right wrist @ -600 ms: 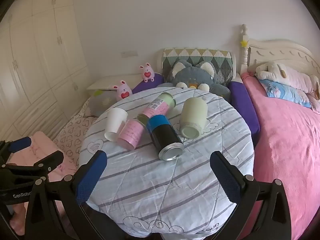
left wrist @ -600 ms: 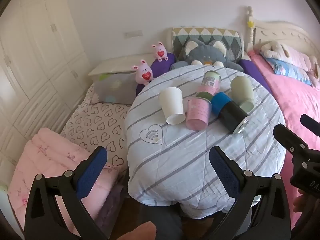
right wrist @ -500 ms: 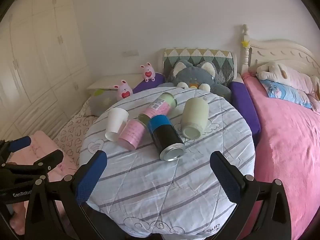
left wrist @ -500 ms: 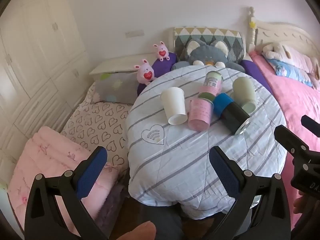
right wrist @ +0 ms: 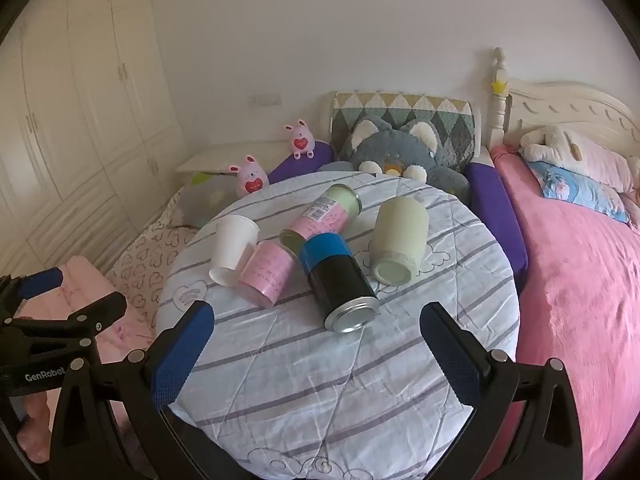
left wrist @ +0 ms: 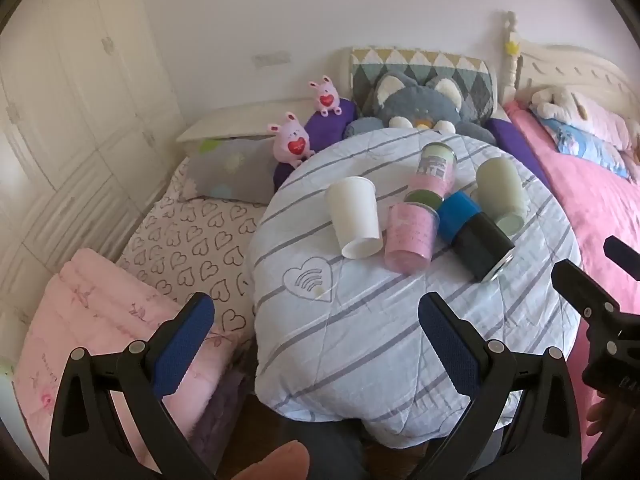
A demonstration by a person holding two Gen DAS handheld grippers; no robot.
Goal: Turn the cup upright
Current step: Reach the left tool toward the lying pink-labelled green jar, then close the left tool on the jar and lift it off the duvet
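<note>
Several cups lie on their sides on a round table under a striped cloth (right wrist: 320, 380): a white paper cup (left wrist: 354, 216) (right wrist: 232, 246), a pink cup (left wrist: 410, 237) (right wrist: 266, 272), a pink-and-green cup (left wrist: 434, 170) (right wrist: 324, 214), a blue-and-black tumbler (left wrist: 474, 236) (right wrist: 338, 280) and a pale green cup (left wrist: 500, 194) (right wrist: 398, 238). My left gripper (left wrist: 316, 340) is open and empty, short of the table's near-left edge. My right gripper (right wrist: 316, 344) is open and empty over the table's near part, short of the tumbler.
A grey cat plush (right wrist: 400, 152) and two pink bunny toys (right wrist: 250, 176) sit behind the table. A pink bed (right wrist: 580, 280) is to the right. Heart-print bedding (left wrist: 192, 236) and a pink quilt (left wrist: 100, 312) lie to the left. White wardrobes (right wrist: 80, 100) stand far left.
Both grippers have hardly moved; the views drifted slightly. The cups lie as before.
</note>
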